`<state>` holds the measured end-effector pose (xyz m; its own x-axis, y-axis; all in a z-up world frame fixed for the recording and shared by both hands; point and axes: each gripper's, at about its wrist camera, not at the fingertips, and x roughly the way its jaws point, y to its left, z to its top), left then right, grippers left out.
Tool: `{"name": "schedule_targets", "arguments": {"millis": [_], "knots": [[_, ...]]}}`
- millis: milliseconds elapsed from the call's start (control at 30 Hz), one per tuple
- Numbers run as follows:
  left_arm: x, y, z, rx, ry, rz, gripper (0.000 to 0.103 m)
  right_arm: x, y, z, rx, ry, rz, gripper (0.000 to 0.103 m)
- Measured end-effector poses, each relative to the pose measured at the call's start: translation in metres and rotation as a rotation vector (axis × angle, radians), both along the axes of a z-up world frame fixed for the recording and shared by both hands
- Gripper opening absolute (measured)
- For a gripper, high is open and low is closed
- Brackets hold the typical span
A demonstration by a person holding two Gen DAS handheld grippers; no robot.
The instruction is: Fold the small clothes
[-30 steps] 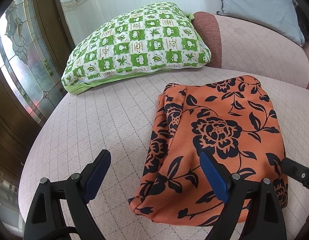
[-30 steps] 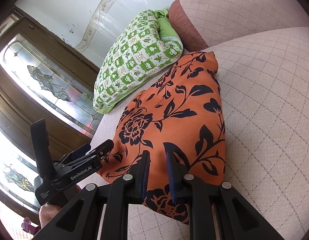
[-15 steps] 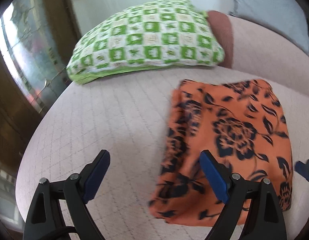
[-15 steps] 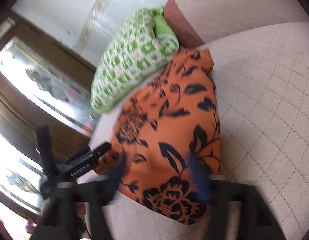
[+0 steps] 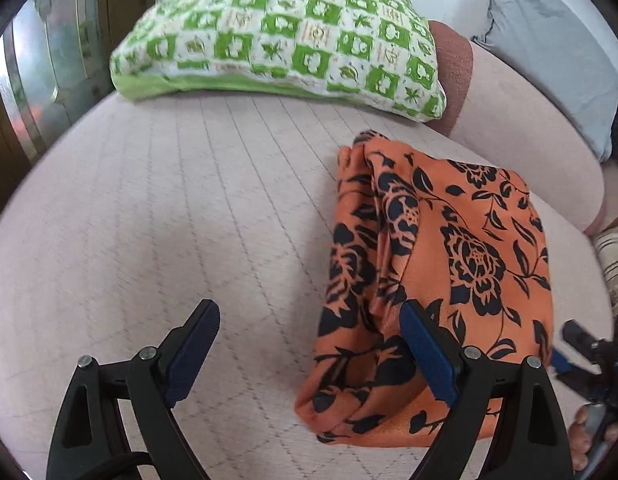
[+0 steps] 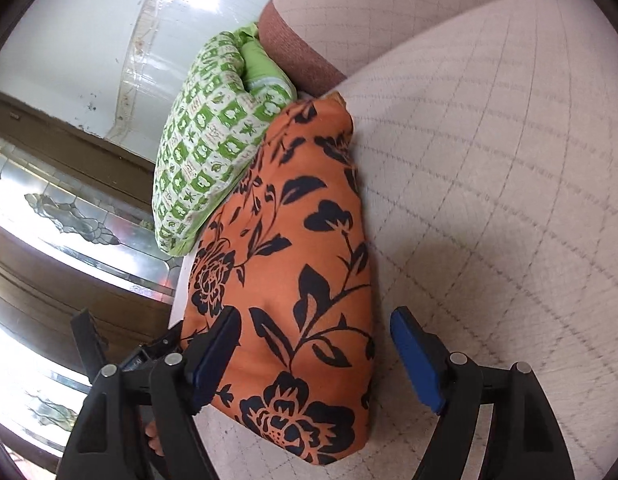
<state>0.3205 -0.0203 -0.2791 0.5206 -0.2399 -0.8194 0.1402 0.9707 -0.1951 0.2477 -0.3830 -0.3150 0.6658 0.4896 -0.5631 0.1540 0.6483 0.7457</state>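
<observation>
Garment (image 5: 437, 280) folded on sofa (image 5: 189, 220); both grippers' fingers apart.

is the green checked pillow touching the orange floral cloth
Apart. The left wrist view shows a bare strip of sofa seat between the green checked pillow and the orange floral cloth.

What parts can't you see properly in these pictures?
- Left wrist view: the left gripper finger hides part of the orange floral cloth.
- Left wrist view: the right gripper is cut off by the edge.
- Right wrist view: the cloth hides part of the green checked pillow.
</observation>
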Motion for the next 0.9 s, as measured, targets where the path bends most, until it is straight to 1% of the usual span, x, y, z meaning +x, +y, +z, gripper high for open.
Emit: {"name": "schedule_targets", "arguments": {"millis": [67, 133, 233, 267, 300, 333, 367, 433, 467, 500, 567, 600, 667, 700, 767, 800, 867, 900], "knots": [[0.002, 0.005, -0.003, -0.057, 0.022, -0.004, 0.091, 0.004, 0.002, -0.008, 0.03, 0.021, 0.011, 0.08], [0.002, 0.014, -0.001, -0.088, 0.02, 0.016, 0.091, 0.008, 0.002, -0.016, 0.057, 0.032, 0.016, 0.08], [-0.003, 0.029, 0.007, -0.178, -0.017, 0.051, 0.091, 0.01, 0.003, -0.019, 0.107, 0.007, 0.02, 0.08], [-0.003, 0.031, 0.007, -0.217, -0.017, 0.044, 0.091, 0.012, 0.005, -0.02, 0.115, 0.001, 0.033, 0.08], [-0.002, 0.03, 0.005, -0.237, -0.004, 0.026, 0.091, 0.014, 0.007, -0.021, 0.116, -0.001, 0.042, 0.079], [-0.001, 0.027, 0.002, -0.247, 0.017, 0.007, 0.091, 0.016, 0.01, -0.021, 0.111, -0.004, 0.045, 0.079], [0.002, 0.019, -0.007, -0.252, 0.065, -0.027, 0.091, 0.018, 0.012, -0.021, 0.105, -0.009, 0.048, 0.078], [0.004, 0.007, -0.021, -0.26, 0.128, -0.058, 0.091, 0.019, 0.016, -0.021, 0.097, -0.017, 0.055, 0.075], [0.004, -0.002, -0.03, -0.281, 0.174, -0.083, 0.091, 0.019, 0.018, -0.021, 0.091, -0.021, 0.057, 0.074], [0.002, -0.009, -0.033, -0.281, 0.185, -0.099, 0.091, 0.019, 0.019, -0.021, 0.087, -0.024, 0.055, 0.071], [-0.006, -0.026, -0.031, -0.208, 0.145, -0.145, 0.091, 0.017, 0.021, -0.023, 0.074, -0.025, 0.043, 0.063], [-0.01, -0.034, -0.031, -0.202, 0.145, -0.181, 0.091, 0.017, 0.022, -0.023, 0.063, -0.025, 0.034, 0.057], [-0.016, -0.043, -0.032, -0.217, 0.146, -0.192, 0.075, 0.015, 0.025, -0.024, 0.037, -0.028, 0.014, 0.053], [-0.019, -0.048, -0.031, -0.187, 0.126, -0.189, 0.072, 0.015, 0.026, -0.022, 0.026, -0.029, 0.007, 0.051], [-0.022, -0.054, -0.027, -0.152, 0.099, -0.198, 0.058, 0.014, 0.028, -0.019, -0.001, -0.033, 0.001, 0.048], [-0.023, -0.053, -0.026, -0.156, 0.095, -0.191, 0.055, 0.014, 0.029, -0.016, -0.02, -0.038, 0.001, 0.047], [-0.025, -0.054, -0.019, -0.156, 0.076, -0.18, 0.045, 0.013, 0.033, -0.01, -0.058, -0.05, 0.001, 0.045], [-0.027, -0.058, -0.016, -0.142, 0.06, -0.185, 0.043, 0.012, 0.033, -0.008, -0.068, -0.054, 0.002, 0.044]]}}
